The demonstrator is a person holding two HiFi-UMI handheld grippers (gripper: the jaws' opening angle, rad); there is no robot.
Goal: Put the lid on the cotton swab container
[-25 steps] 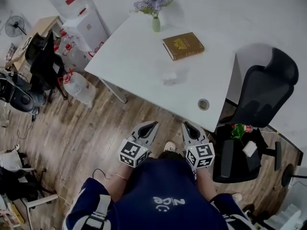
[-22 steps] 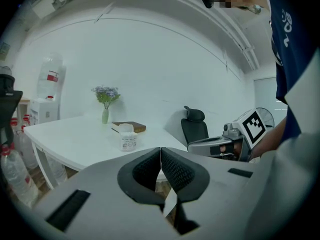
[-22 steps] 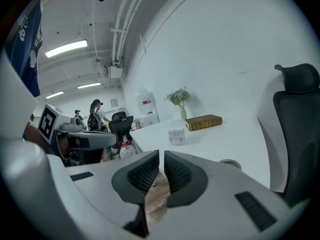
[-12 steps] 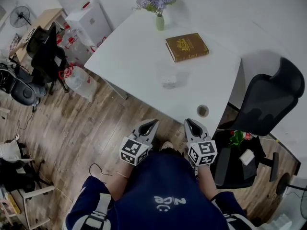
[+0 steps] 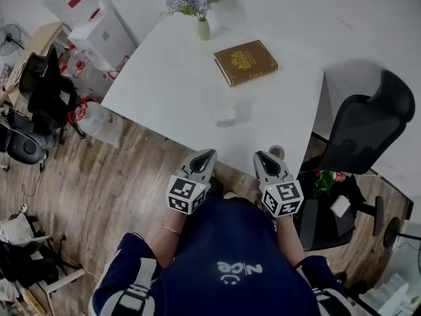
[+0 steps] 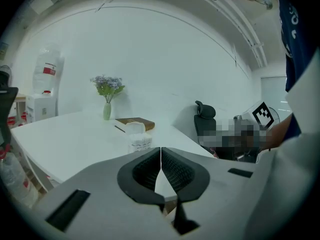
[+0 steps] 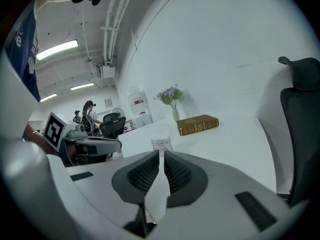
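The cotton swab container [image 5: 225,116] is a small clear box with white swabs inside, standing near the middle of the white table [image 5: 164,84]. It also shows ahead of the jaws in the left gripper view [image 6: 138,138] and the right gripper view [image 7: 161,143]. I cannot make out its lid as a separate piece. My left gripper [image 5: 208,155] [image 6: 160,150] and right gripper [image 5: 262,156] [image 7: 161,154] hover side by side at the table's near edge, short of the container. Both are shut, with nothing between their jaws.
A brown book [image 5: 245,62] lies beyond the container, and a vase of purple flowers [image 5: 202,26] stands at the far corner. A round cable hole [image 5: 277,152] sits by the right gripper. A black office chair [image 5: 368,127] stands to the right, more chairs and bags [image 5: 46,91] to the left.
The table and container have drawn nearer in the head view. Both grippers, still shut, now reach the table's near edge instead of hanging over the wooden floor.
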